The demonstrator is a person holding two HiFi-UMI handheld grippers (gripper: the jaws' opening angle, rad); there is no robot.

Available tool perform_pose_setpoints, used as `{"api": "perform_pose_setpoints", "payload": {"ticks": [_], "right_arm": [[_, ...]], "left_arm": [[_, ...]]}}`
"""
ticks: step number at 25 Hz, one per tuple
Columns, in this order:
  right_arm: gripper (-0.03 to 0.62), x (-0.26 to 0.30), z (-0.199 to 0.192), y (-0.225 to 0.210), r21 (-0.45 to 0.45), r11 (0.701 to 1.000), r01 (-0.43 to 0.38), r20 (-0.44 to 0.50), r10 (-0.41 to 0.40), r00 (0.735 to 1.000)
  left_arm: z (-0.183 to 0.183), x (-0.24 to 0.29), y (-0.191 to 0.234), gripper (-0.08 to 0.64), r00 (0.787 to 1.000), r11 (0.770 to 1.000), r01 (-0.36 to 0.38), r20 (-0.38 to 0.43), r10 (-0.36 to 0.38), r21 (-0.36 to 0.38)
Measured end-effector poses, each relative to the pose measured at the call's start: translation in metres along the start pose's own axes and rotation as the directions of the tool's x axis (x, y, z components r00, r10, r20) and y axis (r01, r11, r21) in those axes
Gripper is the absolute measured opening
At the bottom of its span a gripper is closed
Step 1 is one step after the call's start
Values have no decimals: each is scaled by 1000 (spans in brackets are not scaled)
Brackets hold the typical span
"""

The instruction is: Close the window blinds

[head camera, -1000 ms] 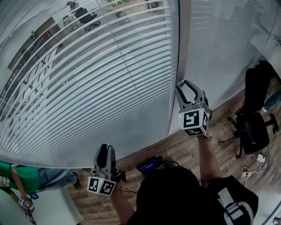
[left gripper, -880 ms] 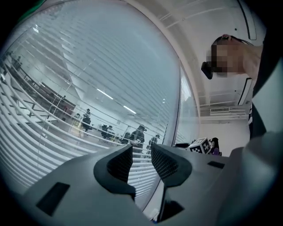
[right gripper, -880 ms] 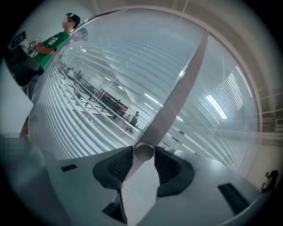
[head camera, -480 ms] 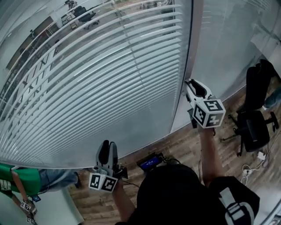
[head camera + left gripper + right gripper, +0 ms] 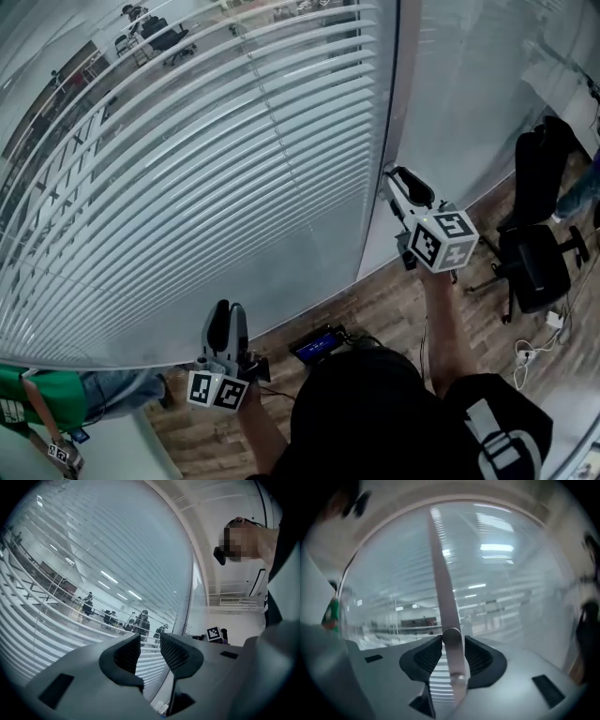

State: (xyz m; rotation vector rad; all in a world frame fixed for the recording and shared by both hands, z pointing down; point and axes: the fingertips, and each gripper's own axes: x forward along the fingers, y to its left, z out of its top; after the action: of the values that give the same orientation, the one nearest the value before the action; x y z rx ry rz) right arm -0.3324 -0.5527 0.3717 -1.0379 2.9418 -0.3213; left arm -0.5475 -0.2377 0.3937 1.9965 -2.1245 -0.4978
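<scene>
White slatted window blinds (image 5: pixel 206 169) cover the big glass pane; their slats are tilted and the room beyond shows between them. My right gripper (image 5: pixel 398 178) is raised to the blinds' right edge, by the window post. In the right gripper view the pale tilt wand (image 5: pixel 443 588) runs down between the jaws (image 5: pixel 452 653), both pads touching it while the jaws ease open slightly. My left gripper (image 5: pixel 228 323) hangs low below the blinds. Its jaws (image 5: pixel 150 651) stand a little apart with nothing between them.
A white window post (image 5: pixel 380 206) separates the blinds from a frosted pane on the right. A black office chair (image 5: pixel 539 262) and cables (image 5: pixel 539 352) are on the wooden floor to the right. A dark device (image 5: pixel 319 349) lies below me; a person in green (image 5: pixel 37 394) is at lower left.
My right gripper has twisted about the wand, so its marker cube shows another face, and has shifted slightly right. The left gripper has stayed put.
</scene>
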Motion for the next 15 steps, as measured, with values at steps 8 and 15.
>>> {"api": "perform_pose_setpoints", "payload": {"ticks": [8, 15], "right_arm": [[130, 2, 11, 16, -707, 684, 179, -10, -262, 965], [127, -1, 5, -1, 318, 948, -14, 4, 14, 1000]], "left_arm": [[-1, -2, 0, 143, 1000, 1000, 8, -4, -8, 0], [0, -11, 0, 143, 1000, 1000, -2, 7, 2, -2]]}}
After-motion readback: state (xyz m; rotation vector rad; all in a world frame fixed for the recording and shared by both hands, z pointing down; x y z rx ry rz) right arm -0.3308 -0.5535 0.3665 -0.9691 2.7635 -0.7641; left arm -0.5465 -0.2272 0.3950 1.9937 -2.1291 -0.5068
